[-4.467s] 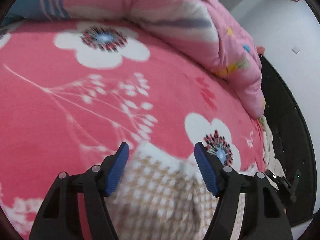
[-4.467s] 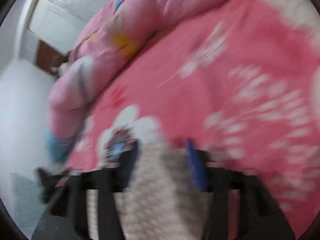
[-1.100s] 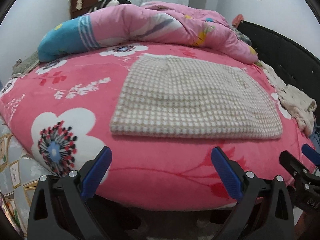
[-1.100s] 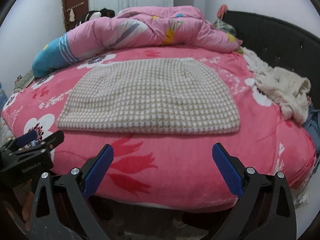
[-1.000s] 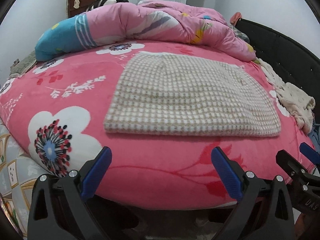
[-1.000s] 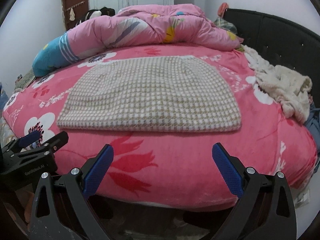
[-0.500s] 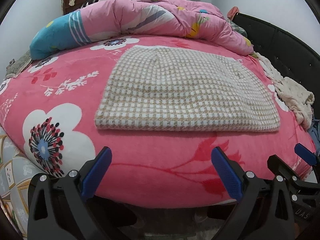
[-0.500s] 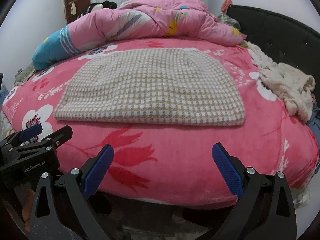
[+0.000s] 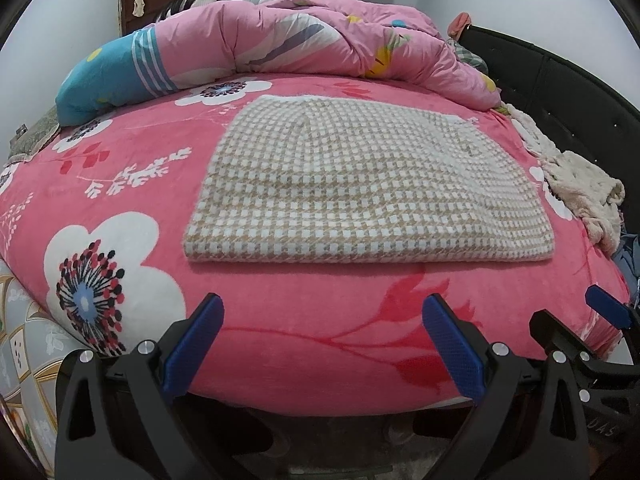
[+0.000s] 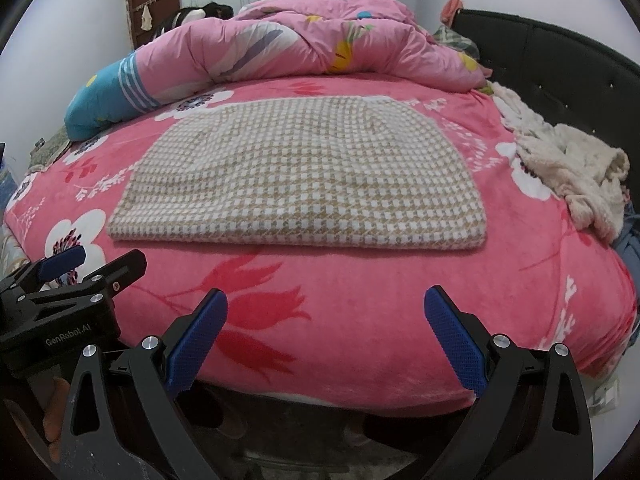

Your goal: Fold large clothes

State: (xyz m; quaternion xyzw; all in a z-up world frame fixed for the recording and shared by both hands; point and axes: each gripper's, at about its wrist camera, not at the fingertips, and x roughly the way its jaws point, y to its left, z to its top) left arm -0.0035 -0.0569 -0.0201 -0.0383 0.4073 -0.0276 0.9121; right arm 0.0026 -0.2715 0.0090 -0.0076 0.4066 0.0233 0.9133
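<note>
The floor under the bed edge is dark and hard to read, while the folded checked garment (image 9: 368, 184) (fuzzy knit, beige and white) lies flat on the plush pink floral blanket (image 9: 280, 344), apart from the left gripper (image 9: 322, 344) and right gripper (image 10: 326, 336), both spread wide and empty.

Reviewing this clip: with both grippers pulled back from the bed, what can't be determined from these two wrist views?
- Checked garment: its type, and how many layers are folded; the top layer hides sleeves and anything beneath, in both views.
- Cream fleece heap: what item it is; crumpled, near the fisheye edge.
- Hanging things on the brown door: too small.
- Left gripper and right gripper: handles cut off by the bottom edge.
</note>
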